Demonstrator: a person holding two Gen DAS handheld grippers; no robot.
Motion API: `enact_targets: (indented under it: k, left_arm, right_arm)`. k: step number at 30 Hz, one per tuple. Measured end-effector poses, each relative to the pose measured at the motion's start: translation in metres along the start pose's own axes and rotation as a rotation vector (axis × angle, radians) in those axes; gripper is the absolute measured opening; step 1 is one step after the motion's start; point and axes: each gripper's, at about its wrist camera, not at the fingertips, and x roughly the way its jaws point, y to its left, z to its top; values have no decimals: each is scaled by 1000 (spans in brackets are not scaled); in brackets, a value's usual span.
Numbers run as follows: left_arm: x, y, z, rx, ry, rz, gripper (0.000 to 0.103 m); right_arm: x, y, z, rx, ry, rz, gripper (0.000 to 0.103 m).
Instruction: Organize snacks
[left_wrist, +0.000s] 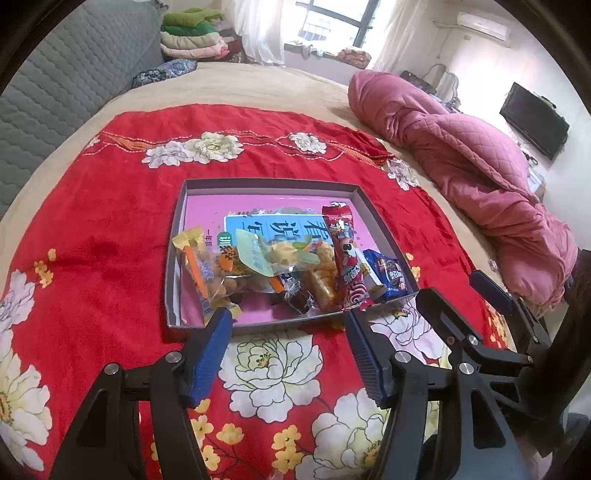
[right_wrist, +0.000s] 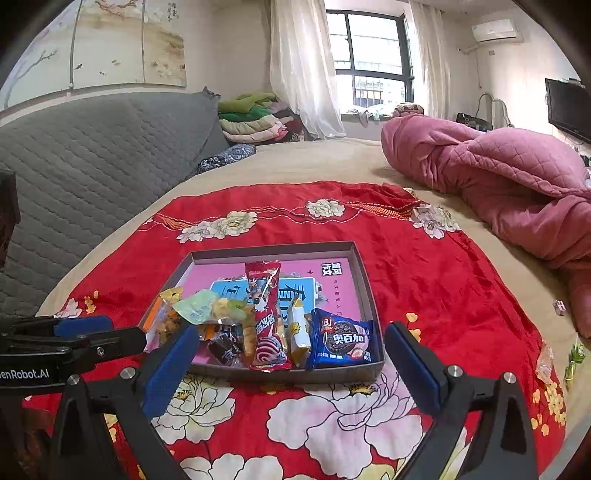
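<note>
Both my left gripper (left_wrist: 286, 321) and right gripper (right_wrist: 288, 343) hover with jaws spread and empty just before the box's (right_wrist: 364, 280) near edge; bare red blanket (right_wrist: 443, 280) surrounds it.

place: home bedroom | evidence: wide bed (right_wrist: 314, 158) ahead of gripper, pink quilt (right_wrist: 498, 173) ahead-right, folded bedding stack (right_wrist: 251, 122) by curtained window (right_wrist: 373, 59), air conditioner (right_wrist: 495, 31), wall television (right_wrist: 569, 109) far right
</note>
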Motion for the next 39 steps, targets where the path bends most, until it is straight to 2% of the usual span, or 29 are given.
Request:
enact_targets:
  k: [21,39]
  left_arm:
    - [-16,4,-15,2,1,26,66]
    - [-4,11,-46,-49,77,50,66]
  right_arm:
    - [-22,5,-12,-7,25,-34,102]
    - [-25,8,-33,-26,114,-38,102]
